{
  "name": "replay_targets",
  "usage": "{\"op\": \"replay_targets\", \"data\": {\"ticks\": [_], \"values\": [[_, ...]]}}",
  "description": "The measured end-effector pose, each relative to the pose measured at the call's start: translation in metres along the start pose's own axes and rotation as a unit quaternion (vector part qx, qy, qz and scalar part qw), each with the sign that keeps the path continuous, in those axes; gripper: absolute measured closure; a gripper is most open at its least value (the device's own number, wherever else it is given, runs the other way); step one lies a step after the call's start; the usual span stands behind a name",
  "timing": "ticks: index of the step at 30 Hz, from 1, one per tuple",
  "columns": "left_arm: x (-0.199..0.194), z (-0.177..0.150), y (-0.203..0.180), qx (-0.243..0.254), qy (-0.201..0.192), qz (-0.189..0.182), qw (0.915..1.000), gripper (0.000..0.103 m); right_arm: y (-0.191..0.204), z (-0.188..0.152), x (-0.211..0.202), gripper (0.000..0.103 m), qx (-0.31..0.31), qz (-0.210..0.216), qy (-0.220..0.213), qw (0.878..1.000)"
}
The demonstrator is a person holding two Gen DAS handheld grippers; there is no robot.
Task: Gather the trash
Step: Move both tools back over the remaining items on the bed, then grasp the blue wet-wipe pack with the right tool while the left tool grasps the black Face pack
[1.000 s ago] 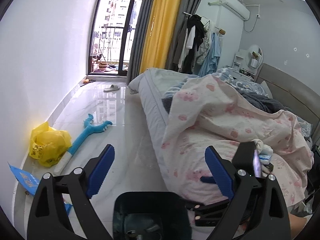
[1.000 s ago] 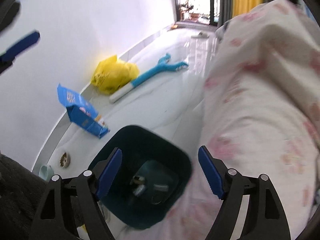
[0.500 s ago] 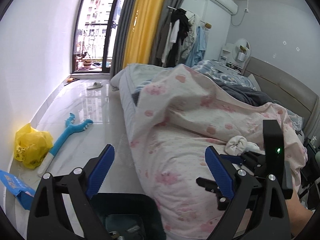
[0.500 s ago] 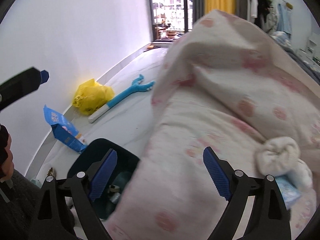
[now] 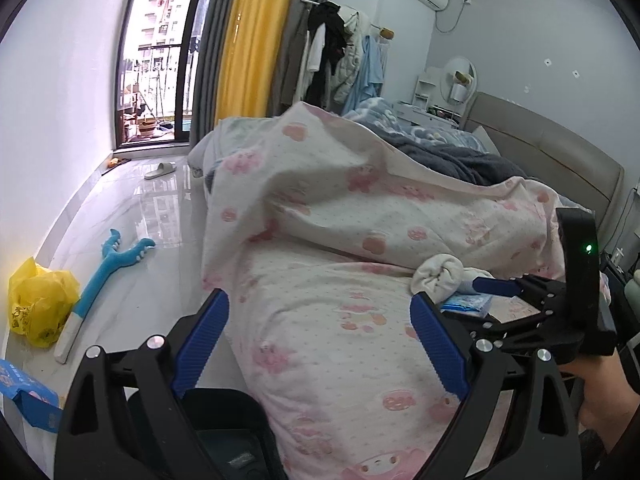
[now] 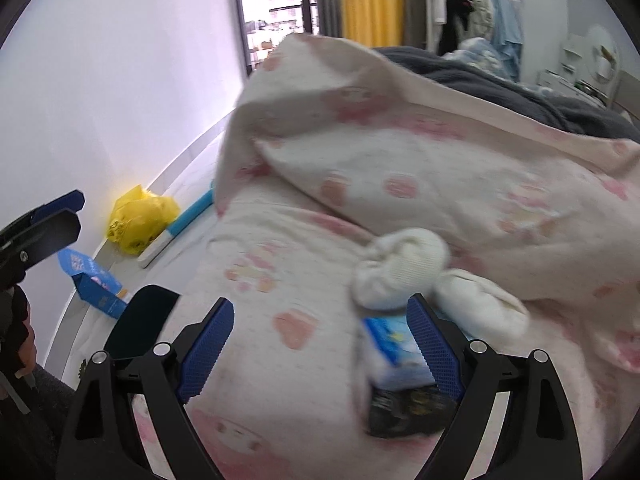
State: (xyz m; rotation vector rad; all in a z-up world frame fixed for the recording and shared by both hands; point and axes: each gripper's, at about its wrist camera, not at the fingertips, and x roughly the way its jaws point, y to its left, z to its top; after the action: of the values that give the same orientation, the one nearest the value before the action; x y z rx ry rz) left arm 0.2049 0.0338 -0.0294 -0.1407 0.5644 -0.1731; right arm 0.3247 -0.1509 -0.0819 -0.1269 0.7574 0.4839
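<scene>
My right gripper point(image 6: 320, 312) is open and hangs over the pink-patterned quilt point(image 6: 460, 168). A blue packet point(image 6: 394, 344) and a dark packet point(image 6: 404, 404) lie on the quilt just inside its right finger, and neither pad presses on them. White rolled socks point(image 6: 400, 272) sit right behind the packets. My left gripper point(image 5: 318, 312) is open with nothing between its fingers, at the quilt's near edge above the dark trash bin point(image 5: 224, 432). In the left wrist view the right gripper's finger point(image 5: 496, 286) reaches beside the socks point(image 5: 438, 278).
On the floor along the white wall lie a yellow plastic bag point(image 5: 38, 304), a blue toy stick point(image 5: 104, 276) and an open blue box point(image 5: 28, 396). The bed's quilt point(image 5: 360, 208) fills the middle. A slipper point(image 5: 160, 170) lies near the balcony door.
Both views have swung from the floor and bin onto the bed. The right gripper's jaws have widened, and the socks and packets now lie close in front of it.
</scene>
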Motion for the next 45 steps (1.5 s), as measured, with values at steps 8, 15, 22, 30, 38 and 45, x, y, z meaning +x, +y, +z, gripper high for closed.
{"op": "replay_targets", "data": {"ticks": [8,15,22,30,38,45], "values": [[0.018,-0.006,-0.022,0.01,0.014,-0.014,0.9998,0.009,-0.036,-0.011,-0.01,0.013,0.016,-0.029,0.008,0.999],[0.034,-0.012,-0.042,0.019,0.029,-0.027,0.999,0.009,-0.054,-0.02,0.004,0.013,0.034,-0.024,0.036,0.998],[0.051,-0.021,-0.066,0.037,0.05,-0.044,0.9971,0.009,-0.066,-0.022,0.012,0.013,0.031,-0.019,0.038,0.999],[0.07,-0.032,-0.089,0.055,0.076,-0.071,0.9931,0.009,-0.082,-0.02,0.012,0.03,0.044,0.024,0.038,0.998],[0.087,-0.042,-0.12,0.068,0.096,-0.117,0.9861,0.009,-0.107,-0.02,-0.014,0.03,0.099,0.07,0.009,0.993],[0.102,-0.052,-0.149,0.1,0.109,-0.132,0.9801,0.009,-0.126,-0.023,-0.036,0.03,0.119,0.091,-0.017,0.989]]}}
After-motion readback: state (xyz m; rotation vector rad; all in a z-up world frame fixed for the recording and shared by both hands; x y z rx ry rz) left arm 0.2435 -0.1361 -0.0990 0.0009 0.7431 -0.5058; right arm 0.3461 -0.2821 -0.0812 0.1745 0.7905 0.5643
